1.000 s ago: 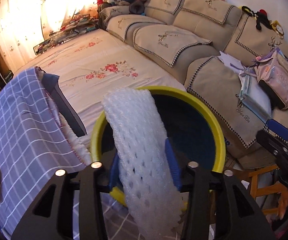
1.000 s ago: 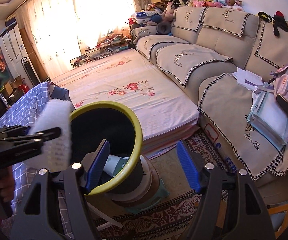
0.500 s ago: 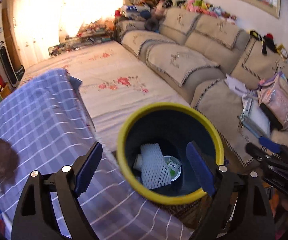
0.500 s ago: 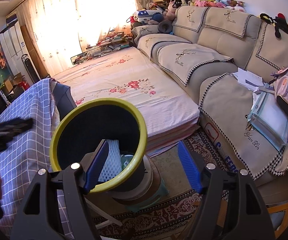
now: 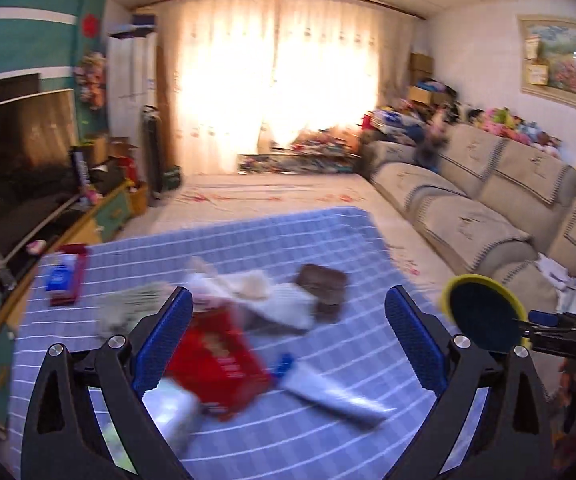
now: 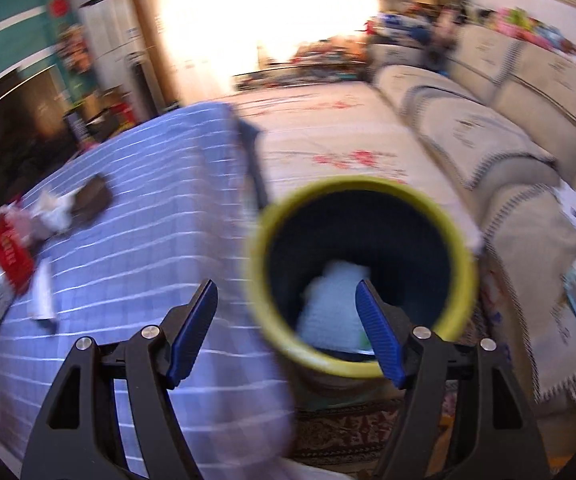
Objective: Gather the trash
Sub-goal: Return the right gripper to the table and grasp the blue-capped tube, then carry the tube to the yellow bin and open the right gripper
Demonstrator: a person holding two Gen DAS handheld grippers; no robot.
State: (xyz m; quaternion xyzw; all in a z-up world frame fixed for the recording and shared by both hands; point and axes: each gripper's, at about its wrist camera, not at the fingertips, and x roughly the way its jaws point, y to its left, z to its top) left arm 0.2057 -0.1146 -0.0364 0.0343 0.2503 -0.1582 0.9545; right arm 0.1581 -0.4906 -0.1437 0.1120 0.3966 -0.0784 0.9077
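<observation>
My left gripper (image 5: 288,292) hangs over the blue checked table (image 5: 248,240), its jaws opening with nothing between them. Below it lies blurred trash: a red packet (image 5: 220,364), crumpled white tissue (image 5: 284,304), a brown flat pouch (image 5: 324,284), a white tube with a blue cap (image 5: 328,392) and a clear wrapper (image 5: 168,404). The yellow-rimmed dark bin (image 6: 360,364) stands off the table's right edge. A white foam net (image 6: 332,308) lies inside it. My right gripper (image 6: 286,284) is open and empty just above the bin's near rim.
A red and blue box (image 5: 64,278) sits at the table's far left. A beige sofa (image 5: 488,208) runs along the right wall, with a low flowered mattress (image 6: 328,128) before it. A dark TV unit (image 5: 28,152) stands left. A patterned rug (image 6: 348,420) lies under the bin.
My left gripper let the white foam net drop into the bin, opened wide and swung left and up over the table. My right gripper swung left, so the bin now sits under it.
</observation>
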